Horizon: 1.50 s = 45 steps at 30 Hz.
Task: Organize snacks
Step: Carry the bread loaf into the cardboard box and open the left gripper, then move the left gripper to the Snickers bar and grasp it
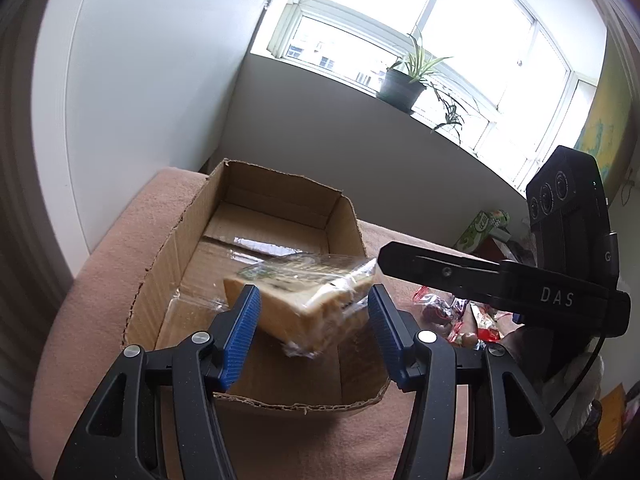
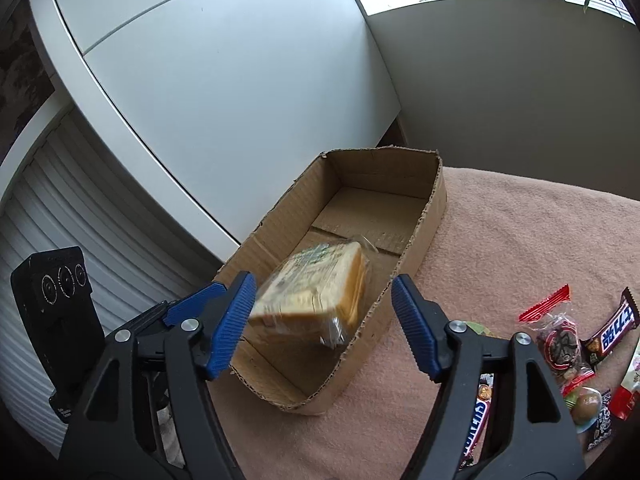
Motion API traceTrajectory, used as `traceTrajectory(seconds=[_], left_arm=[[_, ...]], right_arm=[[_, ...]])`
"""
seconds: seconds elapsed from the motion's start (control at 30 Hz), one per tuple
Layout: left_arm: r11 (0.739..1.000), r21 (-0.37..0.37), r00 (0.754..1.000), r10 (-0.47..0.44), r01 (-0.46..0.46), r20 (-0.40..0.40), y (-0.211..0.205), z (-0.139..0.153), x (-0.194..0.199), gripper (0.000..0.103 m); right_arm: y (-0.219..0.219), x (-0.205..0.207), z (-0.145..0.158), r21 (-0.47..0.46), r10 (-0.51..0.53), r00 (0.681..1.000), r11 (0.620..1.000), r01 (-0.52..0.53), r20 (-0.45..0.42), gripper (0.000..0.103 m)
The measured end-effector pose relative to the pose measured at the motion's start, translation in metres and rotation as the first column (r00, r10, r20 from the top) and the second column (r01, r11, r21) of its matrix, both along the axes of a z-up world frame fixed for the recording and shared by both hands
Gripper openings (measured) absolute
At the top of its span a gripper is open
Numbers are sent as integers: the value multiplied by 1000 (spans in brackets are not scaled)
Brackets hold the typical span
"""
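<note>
1. Observed the left gripper [image 1: 314,290] set at a middling gap, ribbed blue pads [image 1: 240,332] clamped on nothing.
2. Observed the right gripper [image 2: 324,278] spread wide, both pads clear of any load.
3. Located the wrapped sandwich [image 2: 312,292] just ahead of the right gripper's tips, tilted, heavily blurred, above the floor of the cardboard box [image 2: 436,200]. Cannot tell whether the near corner brushes the pad on that view's left.
4. From the left wrist view, noted the same sandwich in line with the gap between the tips and beyond them, over the near half of the box, plastic wrap loose around it.
5. Noted the box directly in front of both grippers, open-topped with torn edges, standing on a pink blanket [image 2: 520,220]; no other item visible inside.
6. Recorded a scatter of wrapped snacks [image 2: 560,336] on the blanket to the right of the right gripper, outside the box, among them a Snickers bar [image 2: 476,420] partly hidden under the right finger.
7. Noted a potted plant [image 1: 400,84] on the windowsill far ahead of the left gripper.
</note>
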<state>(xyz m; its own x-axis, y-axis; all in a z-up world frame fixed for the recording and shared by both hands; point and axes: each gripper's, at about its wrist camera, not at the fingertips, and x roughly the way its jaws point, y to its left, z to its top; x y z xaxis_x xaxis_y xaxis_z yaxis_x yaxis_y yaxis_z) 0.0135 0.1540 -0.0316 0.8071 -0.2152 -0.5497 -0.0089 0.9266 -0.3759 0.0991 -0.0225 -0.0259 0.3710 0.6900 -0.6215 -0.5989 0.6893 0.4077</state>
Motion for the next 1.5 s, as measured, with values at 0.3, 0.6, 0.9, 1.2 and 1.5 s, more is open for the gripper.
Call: traceTrajectory(seconds=[0.3,0.6,0.9,1.2,1.5], left_arm=[[1000,21,1000,-11,10,28,-12,7,-8,54],[994,57,995,-92,90,28,-56,9,-10,54],[976,105,982,-190,190,-15,-105,-2,-6,54],[950,140,958,-266,279,-104,-151,-27,1,54],[946,173,955,-248,275,-162,-163,-46,11,54]], right_arm=[[-55,-8,9,-35,-130,987,990,134,97,80],[-144,-11,-3,-80,-320,937,939,333,142,80],[-230,-14,-17,-156,-479,863,851,501,161,80],[-276,-22,-53,-275,-524,838,792,545,152,80],[-278,-24,-82,-384,-497,853,765,517,158,68]])
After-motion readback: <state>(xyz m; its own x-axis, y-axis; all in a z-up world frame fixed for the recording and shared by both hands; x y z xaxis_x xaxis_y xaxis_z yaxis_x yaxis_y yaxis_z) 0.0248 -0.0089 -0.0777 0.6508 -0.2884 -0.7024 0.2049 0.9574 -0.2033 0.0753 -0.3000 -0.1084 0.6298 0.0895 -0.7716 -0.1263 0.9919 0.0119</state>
